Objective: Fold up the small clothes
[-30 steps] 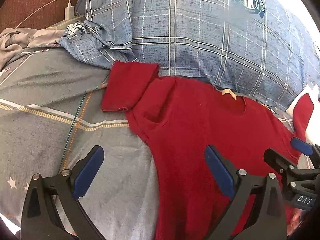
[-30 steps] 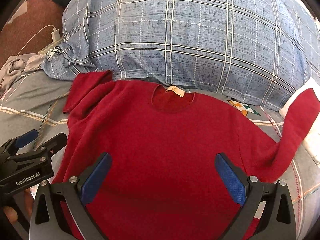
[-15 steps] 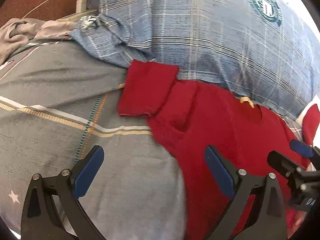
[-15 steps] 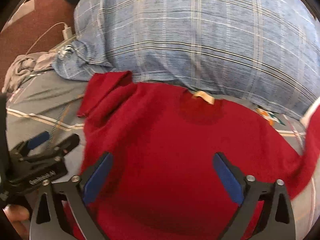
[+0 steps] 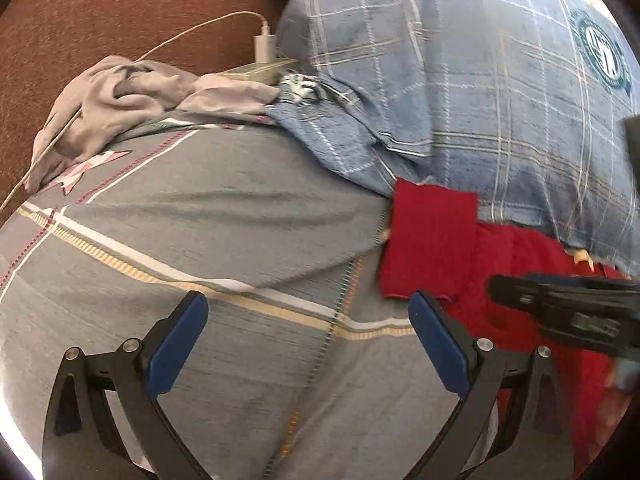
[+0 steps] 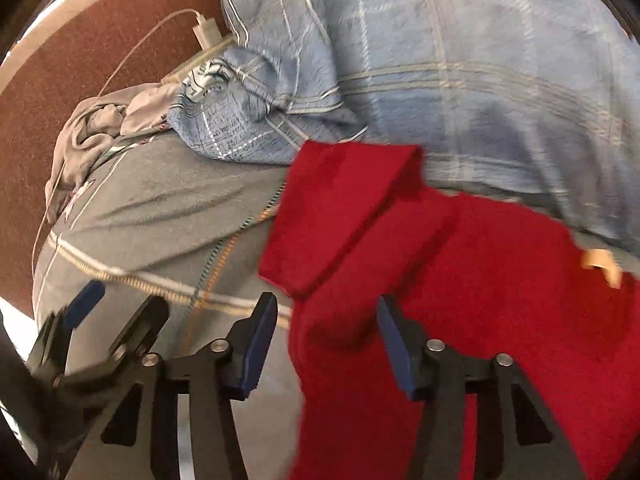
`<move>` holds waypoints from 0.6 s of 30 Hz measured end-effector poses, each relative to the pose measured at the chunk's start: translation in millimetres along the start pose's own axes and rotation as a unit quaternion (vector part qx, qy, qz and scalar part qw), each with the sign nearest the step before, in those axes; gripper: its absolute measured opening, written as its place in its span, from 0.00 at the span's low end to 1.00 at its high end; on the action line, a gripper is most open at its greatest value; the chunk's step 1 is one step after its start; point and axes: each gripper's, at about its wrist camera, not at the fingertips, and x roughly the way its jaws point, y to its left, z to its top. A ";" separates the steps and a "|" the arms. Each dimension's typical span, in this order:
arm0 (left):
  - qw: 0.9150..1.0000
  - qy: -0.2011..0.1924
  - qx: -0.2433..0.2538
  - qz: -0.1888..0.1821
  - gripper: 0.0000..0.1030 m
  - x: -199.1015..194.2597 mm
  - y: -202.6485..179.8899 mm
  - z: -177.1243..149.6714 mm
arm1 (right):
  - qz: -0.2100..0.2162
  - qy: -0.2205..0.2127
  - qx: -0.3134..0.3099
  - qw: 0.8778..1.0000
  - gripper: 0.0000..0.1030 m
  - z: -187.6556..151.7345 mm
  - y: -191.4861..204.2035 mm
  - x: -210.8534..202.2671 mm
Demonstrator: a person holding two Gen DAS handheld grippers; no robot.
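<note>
A red sweater [image 6: 460, 280] lies flat on the grey bedspread [image 5: 200, 248], its left sleeve [image 6: 340, 216] folded back on itself near the pillow. It also shows in the left wrist view [image 5: 432, 240]. My left gripper [image 5: 308, 340] is open and empty above bare bedspread, left of the sweater. My right gripper [image 6: 326, 340] is open, partly narrowed, with its jaws on either side of the sweater's left edge below the folded sleeve. The right gripper also shows at the right of the left wrist view [image 5: 568, 304].
A large blue plaid pillow [image 5: 480, 100] lies behind the sweater. A crumpled grey garment [image 5: 120, 100] and a white charger with cable [image 5: 264, 46] sit at the far left by a brown headboard [image 5: 100, 20].
Both grippers have swung left. The right gripper moved from over the sweater's middle to its left edge and its jaws narrowed. The left gripper left the sweater for bare bedspread.
</note>
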 end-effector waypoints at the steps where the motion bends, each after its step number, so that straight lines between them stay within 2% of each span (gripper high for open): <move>1: 1.000 0.001 -0.007 -0.003 0.98 0.2 3.9 0.6 | 0.006 0.007 0.005 1.000 0.50 3.9 1.2 8.5; 6: 1.000 0.007 -0.017 -0.006 0.98 3.7 8.9 3.7 | 0.008 0.033 0.022 0.999 0.50 16.0 2.2 41.5; 9: 1.000 0.010 -0.023 -0.007 0.98 5.1 10.6 5.0 | 0.012 0.033 0.024 0.999 0.50 18.8 5.3 49.2; 11: 1.000 0.011 -0.026 -0.006 0.98 5.8 12.3 5.3 | 0.012 0.030 0.031 0.999 0.49 20.8 6.6 45.7; 15: 0.999 0.008 -0.037 -0.005 0.98 4.6 15.6 5.2 | 0.044 0.004 0.036 0.998 0.52 22.9 11.3 21.8; 18: 0.999 0.012 -0.029 -0.006 0.98 6.1 11.4 4.4 | 0.042 0.021 0.035 0.998 0.52 22.4 12.3 25.8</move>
